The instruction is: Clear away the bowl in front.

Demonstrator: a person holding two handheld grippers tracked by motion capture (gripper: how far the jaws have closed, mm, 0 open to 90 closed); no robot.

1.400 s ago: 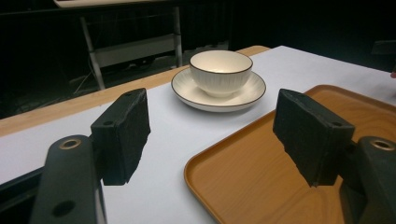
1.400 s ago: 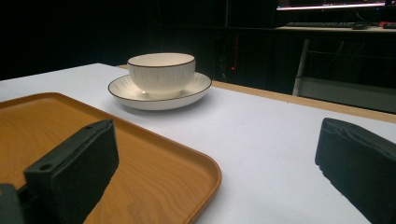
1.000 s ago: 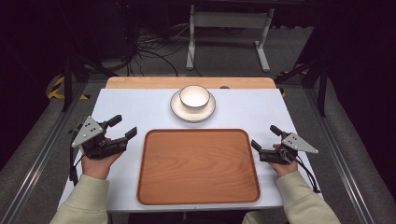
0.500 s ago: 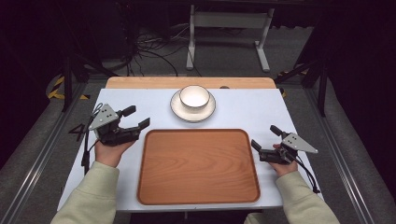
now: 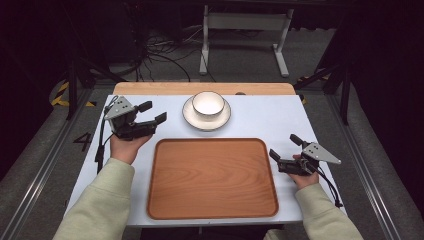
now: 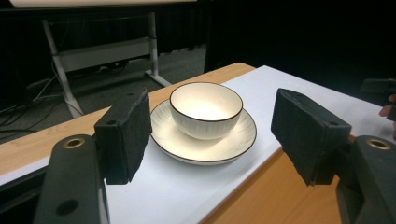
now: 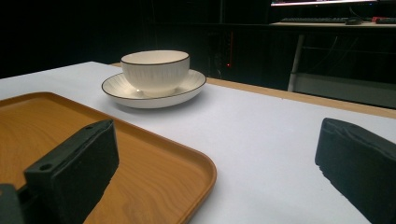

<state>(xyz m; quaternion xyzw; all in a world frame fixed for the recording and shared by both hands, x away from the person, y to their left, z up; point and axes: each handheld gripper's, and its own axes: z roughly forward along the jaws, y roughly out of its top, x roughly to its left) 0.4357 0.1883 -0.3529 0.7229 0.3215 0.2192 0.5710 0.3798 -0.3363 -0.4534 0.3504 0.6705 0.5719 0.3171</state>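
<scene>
A white bowl (image 5: 208,104) with a dark rim sits on a white saucer (image 5: 190,116) at the back middle of the table; the bowl (image 6: 205,108) and saucer (image 6: 224,144) lie straight ahead in the left gripper view. My left gripper (image 5: 152,112) hangs open just left of the saucer, jaws pointing at it, nothing between them. A wooden tray (image 5: 212,177) lies bare in front. My right gripper (image 5: 285,147) rests open at the tray's right edge, jaws wide apart. Bowl (image 7: 155,70), saucer (image 7: 140,99) and tray corner (image 7: 154,158) appear in the right gripper view.
The white tabletop (image 5: 265,120) has a wooden strip (image 5: 200,88) along its back edge. Behind the table stand a metal frame (image 5: 245,30) and loose cables (image 5: 150,55) on the floor. Bare table lies left and right of the tray.
My left gripper has moved forward and to the right, from beside the tray's left edge to just left of the saucer. The right gripper has stayed put.
</scene>
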